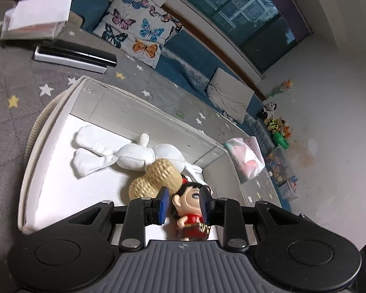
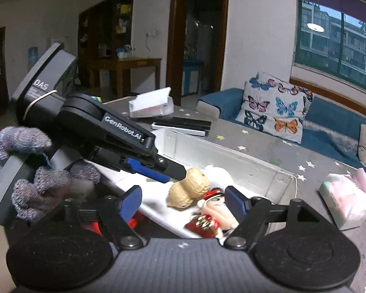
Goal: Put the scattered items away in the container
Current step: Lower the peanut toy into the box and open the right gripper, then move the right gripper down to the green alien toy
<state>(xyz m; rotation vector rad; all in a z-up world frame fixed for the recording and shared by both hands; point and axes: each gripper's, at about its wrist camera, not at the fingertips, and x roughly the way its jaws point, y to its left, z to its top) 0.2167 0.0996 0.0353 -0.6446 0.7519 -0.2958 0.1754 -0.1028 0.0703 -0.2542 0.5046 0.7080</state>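
A white container (image 1: 46, 146) with clear walls stands on a grey star-patterned cover. In it lie a white plush (image 1: 131, 156), a tan peanut toy (image 1: 156, 173) and a doll in a red dress (image 1: 191, 222). My left gripper (image 1: 183, 205) hovers over the box with a gap between its blue pads; the doll shows through that gap. In the right wrist view the left gripper (image 2: 180, 171) ends beside the peanut toy (image 2: 190, 190), apart from the doll (image 2: 212, 210). My right gripper (image 2: 183, 201) is open, and the doll lies loose near its right pad (image 2: 234, 200).
A pastel tissue pack (image 2: 346, 202) sits right of the box. Behind it lie a flat black and white case (image 2: 183, 124) and a clear holder with paper (image 2: 151, 105). Something red (image 2: 95, 227) shows under my right gripper. A gloved hand (image 2: 34, 190) holds the left gripper.
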